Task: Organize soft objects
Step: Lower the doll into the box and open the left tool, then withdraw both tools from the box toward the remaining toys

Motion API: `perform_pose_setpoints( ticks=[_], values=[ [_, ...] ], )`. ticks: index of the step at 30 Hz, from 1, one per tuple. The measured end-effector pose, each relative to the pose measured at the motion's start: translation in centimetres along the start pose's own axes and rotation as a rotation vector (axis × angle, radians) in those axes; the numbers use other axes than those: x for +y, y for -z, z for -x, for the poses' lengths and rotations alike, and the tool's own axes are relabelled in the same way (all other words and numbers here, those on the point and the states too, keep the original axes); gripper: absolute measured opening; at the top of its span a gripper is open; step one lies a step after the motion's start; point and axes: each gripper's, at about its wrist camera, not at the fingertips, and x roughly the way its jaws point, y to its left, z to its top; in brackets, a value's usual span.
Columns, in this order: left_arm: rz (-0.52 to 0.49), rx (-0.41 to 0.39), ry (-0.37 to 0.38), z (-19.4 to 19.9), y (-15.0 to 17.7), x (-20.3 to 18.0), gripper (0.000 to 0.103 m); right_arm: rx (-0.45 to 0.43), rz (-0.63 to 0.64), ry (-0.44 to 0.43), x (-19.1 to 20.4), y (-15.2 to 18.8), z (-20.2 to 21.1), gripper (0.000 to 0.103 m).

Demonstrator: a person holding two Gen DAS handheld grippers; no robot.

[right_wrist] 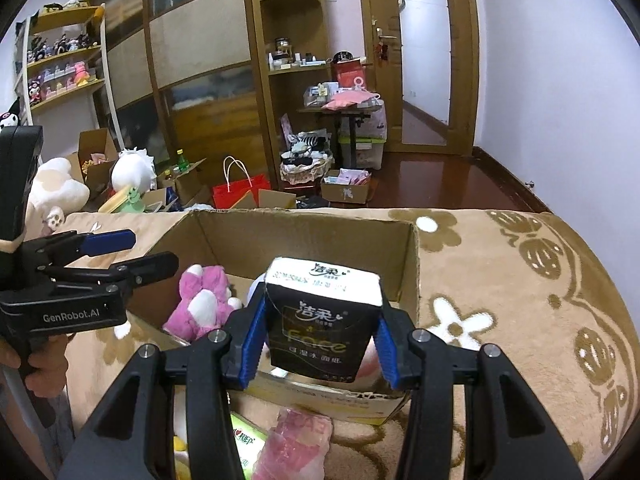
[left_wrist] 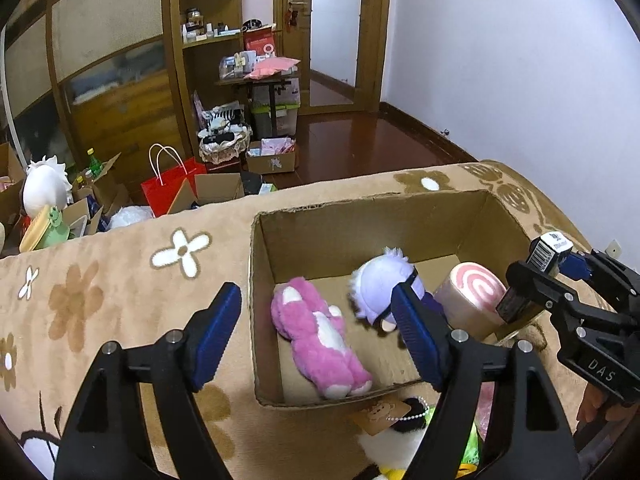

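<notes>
An open cardboard box (left_wrist: 360,216) sits on a beige flowered blanket. Inside lie a pink plush (left_wrist: 316,332), a white-purple plush head (left_wrist: 380,284) and a pink swirl roll cushion (left_wrist: 472,292). My left gripper (left_wrist: 316,340) is open and empty, hovering over the box's front left corner. My right gripper (right_wrist: 320,340) is shut on a black tissue pack (right_wrist: 320,320) and holds it above the box's (right_wrist: 304,232) near right side; it shows at the right of the left wrist view (left_wrist: 536,276). The pink plush (right_wrist: 200,300) shows in the right wrist view too.
In front of the box lie a panda plush with a tag (left_wrist: 396,436), a pink packet (right_wrist: 296,444) and a green packet (right_wrist: 244,440). Beyond the bed are a red bag (left_wrist: 172,188), cardboard boxes, plush toys (right_wrist: 56,188), shelves and a wardrobe.
</notes>
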Motion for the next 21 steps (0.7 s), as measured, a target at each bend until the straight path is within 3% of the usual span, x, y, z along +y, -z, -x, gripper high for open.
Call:
perform_pose_setpoints(
  ticks=[4,7,9,12,18,21],
  values=[
    [-0.004,0.018,-0.006,0.1,-0.1,0.2,0.078,-0.005,0.006,0.010,0.0,0.2,-0.1,0.073],
    [-0.020,0.021,-0.023,0.8,-0.2,0.1,0.082,-0.002,-0.007,0.021,-0.1,0.2,0.0,0.076],
    [-0.025,0.011,-0.028,1.4,-0.1,0.1,0.088,-0.002,-0.022,0.028,-0.2,0.1,0.4,0.084],
    [-0.045,-0.012,-0.016,2.5,0.2,-0.1,0.089,-0.034,-0.043,0.048,-0.3,-0.1,1.6,0.101],
    [-0.102,-0.041,-0.057,4.9,0.8,-1.3,0.097,-0.026,-0.085,0.063,-0.6,-0.3,4.0,0.103],
    [-0.101,-0.016,-0.030,5.8,1.1,-1.6,0.097,-0.010,-0.096,0.064,-0.7,-0.1,5.1,0.103]
  ],
)
